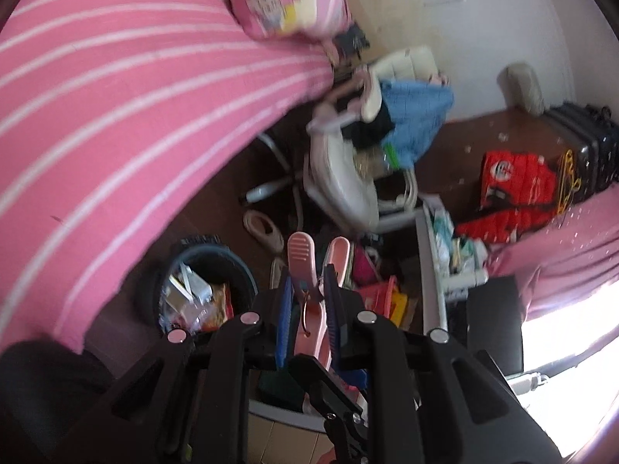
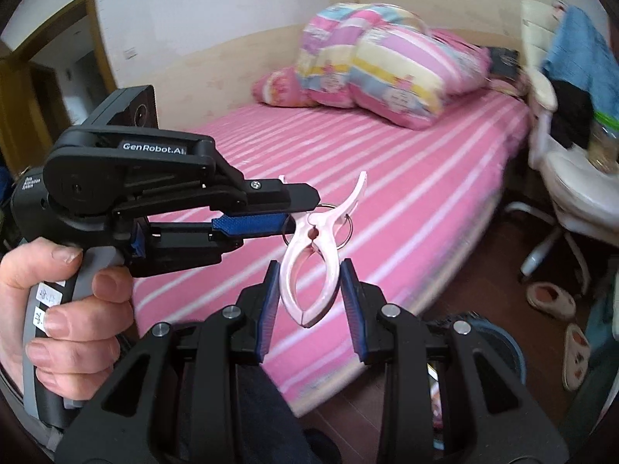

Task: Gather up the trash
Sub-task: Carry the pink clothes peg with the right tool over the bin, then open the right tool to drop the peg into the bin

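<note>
Below: trash bin (image 1: pixel 201 294) | left hand-held gripper (image 1: pixel 307 301) pinching clip (image 1: pixel 309 270) | right hand-held gripper (image 2: pixel 309 290) spread

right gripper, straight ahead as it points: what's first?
The pink clip, already between the open right gripper pads and held by the left gripper. Beyond it, the bed; depth unclear.

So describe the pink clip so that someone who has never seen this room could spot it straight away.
Start at the pink bed with white stripes. In front of it, the left gripper pinches a pale pink plastic clothes peg with a metal ring spring, dangling between the open right gripper fingers. No other clip is visible, and it alone hangs in mid-air.
</note>
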A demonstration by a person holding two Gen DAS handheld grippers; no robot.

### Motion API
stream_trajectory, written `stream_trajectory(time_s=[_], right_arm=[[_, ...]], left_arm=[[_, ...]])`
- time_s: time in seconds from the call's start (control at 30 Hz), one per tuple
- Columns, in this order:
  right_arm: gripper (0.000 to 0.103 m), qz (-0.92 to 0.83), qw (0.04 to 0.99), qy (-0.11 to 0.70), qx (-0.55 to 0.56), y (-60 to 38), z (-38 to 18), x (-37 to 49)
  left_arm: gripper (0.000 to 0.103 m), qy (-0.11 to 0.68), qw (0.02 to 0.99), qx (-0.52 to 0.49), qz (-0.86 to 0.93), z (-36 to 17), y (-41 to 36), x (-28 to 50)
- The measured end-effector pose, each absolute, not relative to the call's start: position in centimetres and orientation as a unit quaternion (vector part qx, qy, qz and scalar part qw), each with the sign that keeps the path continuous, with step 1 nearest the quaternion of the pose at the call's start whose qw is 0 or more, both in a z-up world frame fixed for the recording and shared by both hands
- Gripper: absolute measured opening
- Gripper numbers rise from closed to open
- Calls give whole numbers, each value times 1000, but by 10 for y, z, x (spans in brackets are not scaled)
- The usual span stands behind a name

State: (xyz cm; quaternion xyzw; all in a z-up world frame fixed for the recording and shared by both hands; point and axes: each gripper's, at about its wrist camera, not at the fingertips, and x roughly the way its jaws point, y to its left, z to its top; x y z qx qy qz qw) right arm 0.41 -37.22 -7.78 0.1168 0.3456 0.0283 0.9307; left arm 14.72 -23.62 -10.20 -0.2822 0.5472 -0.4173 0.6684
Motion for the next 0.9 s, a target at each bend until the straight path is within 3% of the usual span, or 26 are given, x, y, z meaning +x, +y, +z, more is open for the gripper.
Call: stream_trajectory(time_s=[0.33, 0.77, 0.83, 0.87, 0.9], right_arm=[[32, -30, 904, 394, 164, -448, -137, -33], [31, -78, 861, 459, 206, -499, -216, -44], [31, -91, 856, 465, 205, -504, -225, -43], [32, -100, 854, 468, 203, -506, -229, -42], [35, -112, 852, 470, 200, -509, -234, -42]], left_arm=[[16, 622, 618, -210, -432, -173, -333, 130], [17, 690, 569, -138, -424, -264, -405, 124], [24, 694, 573, -126, -416, -275, -410, 127], [44, 697, 576, -121, -410, -279, -411, 128], [73, 698, 582, -119, -400, -283, -412, 130]])
